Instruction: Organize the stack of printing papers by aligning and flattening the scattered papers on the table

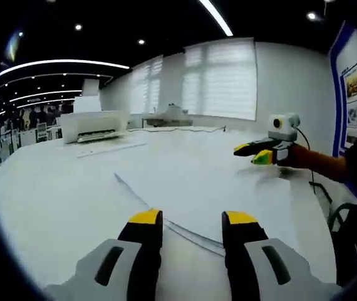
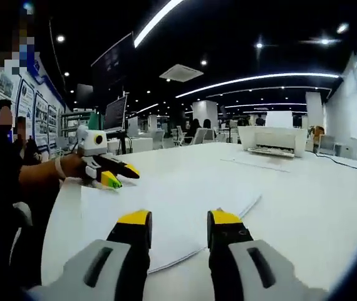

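A stack of printing papers (image 1: 216,188) lies flat on the white desk (image 1: 53,188), between two handheld tools. The left tool (image 1: 192,219), jaws spread and holding nothing, hovers just short of the stack's near edge. The right tool (image 2: 177,221), likewise spread and empty, faces the opposite side. A printer (image 2: 271,142) stands well beyond. Either tool looks about equally near the sheets.
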Demonstrator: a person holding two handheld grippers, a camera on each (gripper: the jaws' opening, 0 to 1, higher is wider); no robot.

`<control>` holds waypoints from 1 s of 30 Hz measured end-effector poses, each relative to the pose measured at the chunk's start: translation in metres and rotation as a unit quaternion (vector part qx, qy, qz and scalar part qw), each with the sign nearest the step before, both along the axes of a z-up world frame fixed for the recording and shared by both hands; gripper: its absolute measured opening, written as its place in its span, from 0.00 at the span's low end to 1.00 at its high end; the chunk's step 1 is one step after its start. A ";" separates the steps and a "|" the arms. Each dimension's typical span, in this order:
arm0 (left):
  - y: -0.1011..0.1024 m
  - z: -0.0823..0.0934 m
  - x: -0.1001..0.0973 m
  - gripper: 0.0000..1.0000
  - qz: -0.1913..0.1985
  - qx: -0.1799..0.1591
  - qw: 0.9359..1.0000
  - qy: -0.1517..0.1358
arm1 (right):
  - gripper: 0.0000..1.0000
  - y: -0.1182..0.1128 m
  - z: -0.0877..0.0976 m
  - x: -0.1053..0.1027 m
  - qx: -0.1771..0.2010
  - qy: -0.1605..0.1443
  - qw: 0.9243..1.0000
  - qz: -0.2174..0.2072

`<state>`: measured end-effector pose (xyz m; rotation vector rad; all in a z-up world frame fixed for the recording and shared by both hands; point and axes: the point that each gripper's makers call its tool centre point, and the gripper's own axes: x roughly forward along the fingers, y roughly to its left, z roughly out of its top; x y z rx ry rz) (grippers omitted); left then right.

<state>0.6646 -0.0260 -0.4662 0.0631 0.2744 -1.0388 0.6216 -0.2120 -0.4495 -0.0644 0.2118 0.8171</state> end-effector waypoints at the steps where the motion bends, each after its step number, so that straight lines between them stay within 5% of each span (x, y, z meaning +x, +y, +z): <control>1: 0.005 -0.002 -0.003 0.45 0.007 0.006 1.000 0.004 | 0.31 -0.001 -0.001 -0.002 -0.005 0.002 1.000 0.000; 5: 0.025 -0.004 -0.012 0.49 0.015 0.012 1.000 0.005 | 0.31 -0.006 -0.007 -0.016 -0.033 0.012 0.999 -0.005; 20: 0.098 0.012 -0.077 0.57 0.058 0.010 0.998 0.025 | 0.38 -0.045 0.002 -0.065 -0.033 0.010 0.998 -0.046; 30: 0.133 0.026 -0.091 0.58 0.095 0.005 0.995 0.016 | 0.38 -0.068 0.011 -0.082 -0.028 -0.001 0.997 -0.076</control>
